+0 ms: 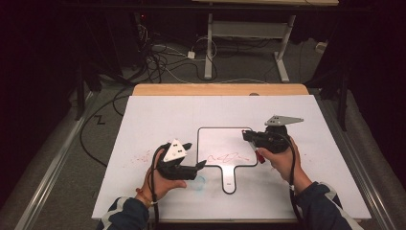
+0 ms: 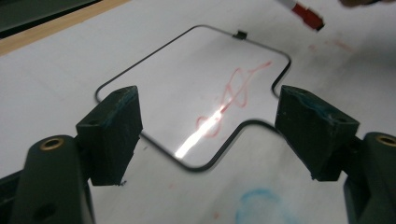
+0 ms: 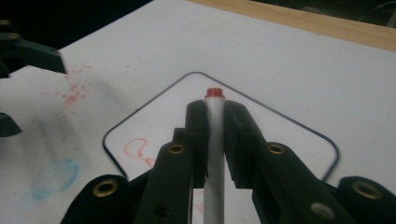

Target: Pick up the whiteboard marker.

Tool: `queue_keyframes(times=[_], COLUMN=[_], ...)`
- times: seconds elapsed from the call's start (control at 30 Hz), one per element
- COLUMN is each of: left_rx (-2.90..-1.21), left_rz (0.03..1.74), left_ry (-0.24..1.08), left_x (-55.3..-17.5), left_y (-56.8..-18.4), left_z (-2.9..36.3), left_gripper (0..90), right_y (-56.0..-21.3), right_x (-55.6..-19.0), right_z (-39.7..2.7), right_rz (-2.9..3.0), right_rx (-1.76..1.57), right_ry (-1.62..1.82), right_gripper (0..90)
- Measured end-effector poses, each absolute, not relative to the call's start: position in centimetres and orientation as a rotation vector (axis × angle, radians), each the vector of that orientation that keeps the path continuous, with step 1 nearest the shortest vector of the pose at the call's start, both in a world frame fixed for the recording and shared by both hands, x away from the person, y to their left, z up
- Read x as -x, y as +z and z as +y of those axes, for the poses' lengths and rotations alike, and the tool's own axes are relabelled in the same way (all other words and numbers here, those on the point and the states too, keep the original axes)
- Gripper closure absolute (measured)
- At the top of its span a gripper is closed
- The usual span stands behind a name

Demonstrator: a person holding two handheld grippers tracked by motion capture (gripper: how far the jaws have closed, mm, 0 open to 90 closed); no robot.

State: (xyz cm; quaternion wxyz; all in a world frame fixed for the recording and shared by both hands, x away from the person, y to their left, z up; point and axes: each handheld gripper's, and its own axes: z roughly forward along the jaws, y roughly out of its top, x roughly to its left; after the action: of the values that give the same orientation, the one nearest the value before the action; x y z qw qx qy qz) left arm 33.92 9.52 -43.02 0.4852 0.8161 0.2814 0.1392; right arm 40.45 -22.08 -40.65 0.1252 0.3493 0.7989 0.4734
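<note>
A small white board [image 1: 215,139] with a thin black rim and a short handle lies flat on the white table top [image 1: 158,115]. A red scribble [image 1: 225,156] runs across its near part. My right gripper [image 1: 247,136] hovers over the board's right edge, shut on a white marker [image 3: 215,116] with a red tip [image 3: 215,92]. The marker's red end [image 1: 260,156] shows below the hand. My left gripper [image 1: 195,154] sits just left of the board, open and empty. Between its jaws [image 2: 212,126] I see the board [image 2: 187,70] and the scribble [image 2: 233,88].
A blue smudge [image 1: 198,182] marks the table left of the board's handle, and red specks [image 1: 141,155] lie farther left. A wooden strip [image 1: 220,89] runs along the table's far edge. Cables [image 1: 158,62] and a desk's legs [image 1: 208,52] stand on the floor beyond.
</note>
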Motion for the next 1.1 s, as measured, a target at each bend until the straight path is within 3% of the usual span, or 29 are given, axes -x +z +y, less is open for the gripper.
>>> queue_keyframes(times=[0.27,0.6,0.93,1.1], left_rx=[-1.957,-1.898,-1.87,-1.866], left_rz=[0.705,0.687,0.665,0.667], left_ry=[0.197,0.087,0.111,0.131], left_x=[-34.3,-34.8,-35.0,-35.1], left_y=[-42.9,-43.1,-43.3,-43.3], left_z=[5.0,2.4,2.7,3.0], left_gripper=[33.8,42.6,65.6,71.1], right_y=[-40.5,-40.8,-40.8,-40.7], right_x=[-38.2,-36.4,-35.6,-35.2], right_z=[-19.9,-18.0,-17.7,-17.6], right_rz=[2.288,2.25,2.211,2.198], right_rx=[-0.939,-0.865,-0.824,-0.805], right_ry=[1.471,1.553,1.603,1.613], right_gripper=[81.4,81.4,81.3,81.3])
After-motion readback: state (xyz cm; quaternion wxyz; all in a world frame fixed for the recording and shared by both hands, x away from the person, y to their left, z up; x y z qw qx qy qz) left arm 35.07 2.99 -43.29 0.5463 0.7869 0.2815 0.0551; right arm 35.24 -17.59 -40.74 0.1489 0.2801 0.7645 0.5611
